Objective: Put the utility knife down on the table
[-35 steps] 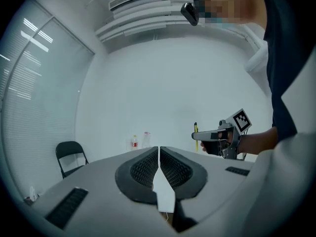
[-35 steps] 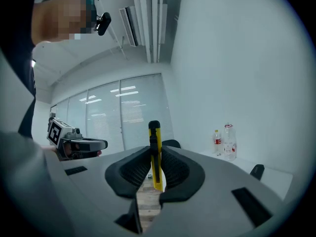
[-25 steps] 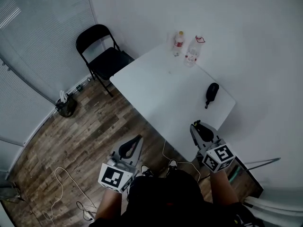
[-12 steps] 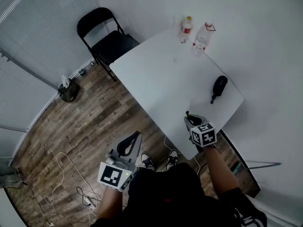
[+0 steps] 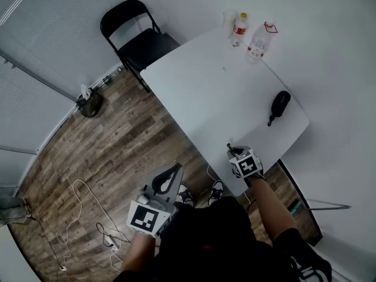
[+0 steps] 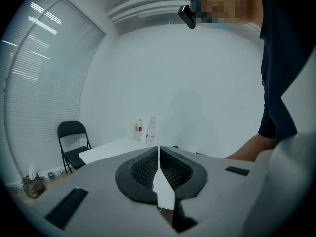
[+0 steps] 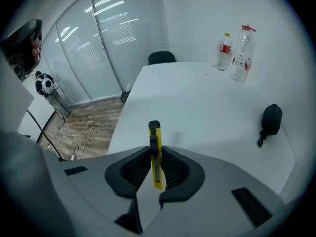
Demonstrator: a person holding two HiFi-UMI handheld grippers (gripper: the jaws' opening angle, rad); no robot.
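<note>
Utility knife [image 7: 154, 132] pinched by its flat sides between the jaws of the right gripper [image 7: 156, 162], yellow body standing on edge, black end poking forward past the pads. Hangs over the near margin of the white table [image 7: 197, 102], seemingly not yet touching it, with the table's edge and the wooden floor [image 5: 106, 145] just beside. Likely trouble from here: release too close to that edge, ending in a tip-off onto the floor; opening while high, giving a drop, a bounce and a skid; set-down on the narrow edge, followed by a sideways topple on release. Cannot tell whether any blade is out, so safer to treat the front end as sharp and keep it pointed away. Farther out, a black pouch [image 7: 271, 118] and two bottles [image 7: 236, 53], well apart from the likely landing spot and probably no obstacle. Left gripper [image 6: 158, 164] closed on nothing, held off the table above the floor, of no use for steadying.
</note>
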